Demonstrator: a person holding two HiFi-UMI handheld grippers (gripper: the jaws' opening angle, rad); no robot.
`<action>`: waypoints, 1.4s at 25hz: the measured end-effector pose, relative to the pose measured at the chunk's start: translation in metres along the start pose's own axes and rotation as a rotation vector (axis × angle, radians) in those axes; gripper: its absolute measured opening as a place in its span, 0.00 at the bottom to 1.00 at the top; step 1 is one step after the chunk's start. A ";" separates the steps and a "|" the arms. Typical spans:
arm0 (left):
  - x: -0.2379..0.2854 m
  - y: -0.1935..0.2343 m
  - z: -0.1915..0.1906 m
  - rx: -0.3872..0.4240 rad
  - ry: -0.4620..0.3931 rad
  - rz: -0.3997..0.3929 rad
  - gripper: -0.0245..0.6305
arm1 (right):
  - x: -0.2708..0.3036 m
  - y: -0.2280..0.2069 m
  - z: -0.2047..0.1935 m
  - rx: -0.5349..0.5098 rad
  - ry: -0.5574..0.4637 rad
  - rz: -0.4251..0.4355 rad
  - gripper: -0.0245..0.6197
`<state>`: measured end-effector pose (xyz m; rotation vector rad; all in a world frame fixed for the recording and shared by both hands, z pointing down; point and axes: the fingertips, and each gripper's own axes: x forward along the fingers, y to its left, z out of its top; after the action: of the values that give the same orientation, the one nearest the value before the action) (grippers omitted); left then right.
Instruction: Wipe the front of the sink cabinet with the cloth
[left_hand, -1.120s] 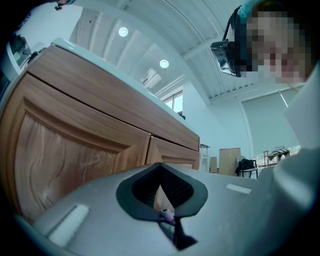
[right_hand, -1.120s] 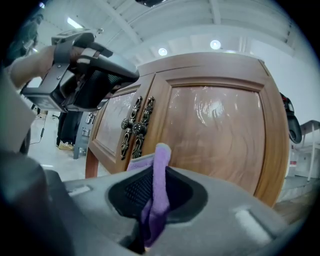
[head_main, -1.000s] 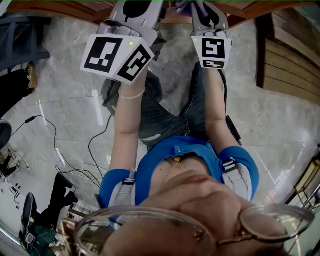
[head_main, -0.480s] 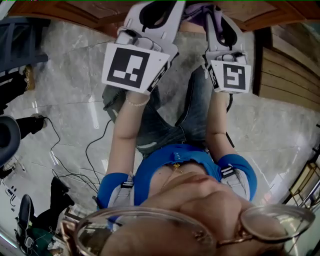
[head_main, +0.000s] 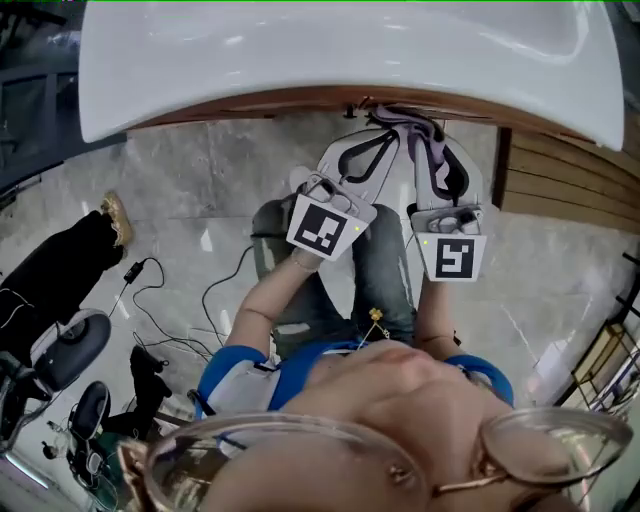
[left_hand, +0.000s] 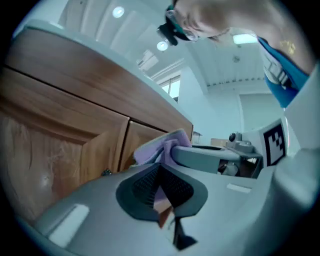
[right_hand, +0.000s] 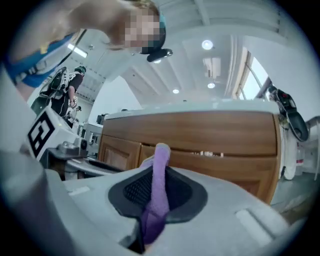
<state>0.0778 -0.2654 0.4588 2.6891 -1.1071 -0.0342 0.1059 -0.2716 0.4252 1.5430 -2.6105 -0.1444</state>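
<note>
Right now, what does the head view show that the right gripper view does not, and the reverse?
Only the head view: the marble floor with black cables, the person's forearms, and the marker cube on the right gripper.
Only the right gripper view: that gripper's jaws shut on the purple cloth, the wooden cabinet's door panels face-on, and ceiling lights.
Both: the purple cloth, the left gripper with its own cube, and the white sink edge over wood.

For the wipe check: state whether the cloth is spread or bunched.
Bunched: the purple cloth stands as a narrow strip between the right tongs, shut on it.
</note>
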 end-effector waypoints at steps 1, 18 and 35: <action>-0.003 -0.002 0.015 -0.068 0.039 -0.008 0.04 | 0.000 0.001 0.020 -0.023 0.002 0.026 0.12; -0.127 -0.165 0.440 0.062 -0.017 0.228 0.03 | -0.118 0.000 0.453 -0.101 -0.031 0.229 0.12; -0.242 -0.229 0.503 0.087 -0.153 0.249 0.03 | -0.227 0.033 0.549 -0.006 -0.125 0.193 0.12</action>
<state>0.0080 -0.0421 -0.0977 2.6379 -1.5150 -0.1553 0.1097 -0.0415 -0.1230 1.3104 -2.8344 -0.2389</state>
